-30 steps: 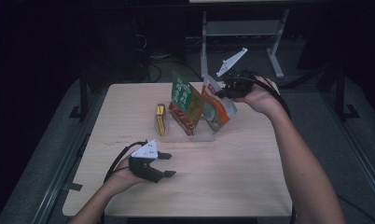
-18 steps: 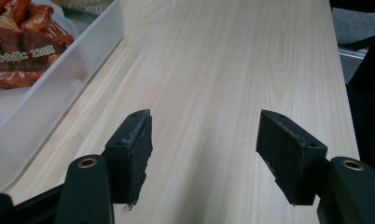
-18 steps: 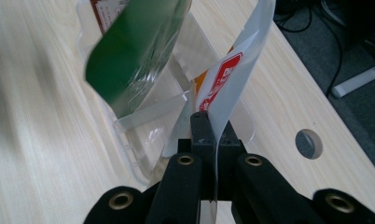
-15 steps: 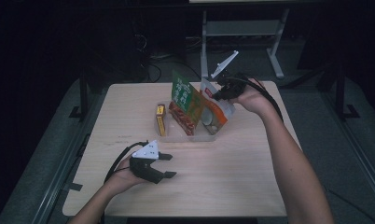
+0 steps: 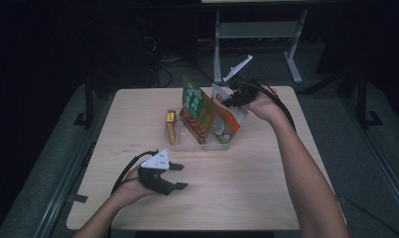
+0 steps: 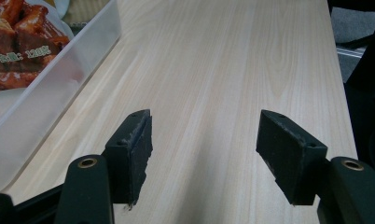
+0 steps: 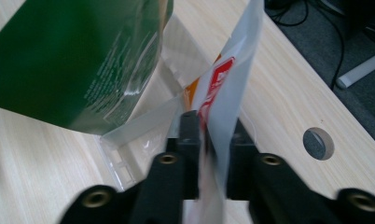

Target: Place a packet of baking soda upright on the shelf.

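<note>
A white and orange food pouch (image 5: 228,119) stands tilted in the right end of a clear plastic tray (image 5: 222,145), beside a green packet (image 5: 195,101). My right gripper (image 5: 231,100) is at the pouch's top edge. In the right gripper view the pouch (image 7: 232,70) passes between the two jaws of my right gripper (image 7: 213,135), which have just been opening and stand a little apart around the thin film. My left gripper (image 5: 178,176) rests on the near left of the table, open; its pads (image 6: 134,149) have nothing between them.
A small yellow box (image 5: 171,128) stands just left of the tray. The green packet (image 7: 83,60) leans over the tray's wall (image 7: 143,121). The tray's side (image 6: 59,84) lies left of my left gripper. A cable hole (image 7: 318,143) is in the tabletop by the right edge.
My right hand has come down and left, lowering the pouch into the tray next to the green packet. The left hand and its gripper have not moved.
</note>
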Action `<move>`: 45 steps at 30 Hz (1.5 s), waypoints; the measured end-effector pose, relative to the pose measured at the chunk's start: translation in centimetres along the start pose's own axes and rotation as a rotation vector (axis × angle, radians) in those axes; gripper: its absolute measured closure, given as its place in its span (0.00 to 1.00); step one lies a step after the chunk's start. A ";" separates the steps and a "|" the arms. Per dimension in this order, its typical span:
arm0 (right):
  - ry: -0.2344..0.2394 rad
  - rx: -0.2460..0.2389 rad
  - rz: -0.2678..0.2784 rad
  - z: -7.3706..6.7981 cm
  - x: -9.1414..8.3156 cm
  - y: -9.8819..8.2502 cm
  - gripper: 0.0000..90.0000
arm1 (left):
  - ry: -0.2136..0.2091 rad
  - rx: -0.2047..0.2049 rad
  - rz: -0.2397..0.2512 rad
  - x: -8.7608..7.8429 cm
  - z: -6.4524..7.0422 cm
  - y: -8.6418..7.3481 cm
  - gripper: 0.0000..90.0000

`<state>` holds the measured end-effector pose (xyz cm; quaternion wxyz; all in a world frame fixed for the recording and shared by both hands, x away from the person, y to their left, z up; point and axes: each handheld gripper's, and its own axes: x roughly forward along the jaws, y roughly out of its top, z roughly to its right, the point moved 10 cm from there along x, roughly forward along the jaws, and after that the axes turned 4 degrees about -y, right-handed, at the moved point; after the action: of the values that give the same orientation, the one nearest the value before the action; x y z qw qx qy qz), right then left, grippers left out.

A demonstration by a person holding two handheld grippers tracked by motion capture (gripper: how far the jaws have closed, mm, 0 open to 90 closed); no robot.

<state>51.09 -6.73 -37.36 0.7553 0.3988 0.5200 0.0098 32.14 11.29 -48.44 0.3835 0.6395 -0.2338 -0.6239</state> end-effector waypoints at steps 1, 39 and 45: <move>-0.003 0.005 0.003 0.1 -0.1 -0.1 0.79 | 0.001 -0.001 -0.001 0.0 0.0 0.0 0.39; -0.086 0.172 0.219 -2.9 -5.6 -7.8 0.29 | -0.017 -0.035 -0.078 0.3 0.8 -0.9 0.21; -0.091 0.180 0.243 -4.2 -5.4 -10.0 0.28 | 0.002 -0.055 -0.073 0.2 1.1 -1.7 0.19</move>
<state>41.29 -13.38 -39.90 0.7326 0.5250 0.4318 0.0362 30.78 11.94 -49.81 0.3783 0.6374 -0.1927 -0.6431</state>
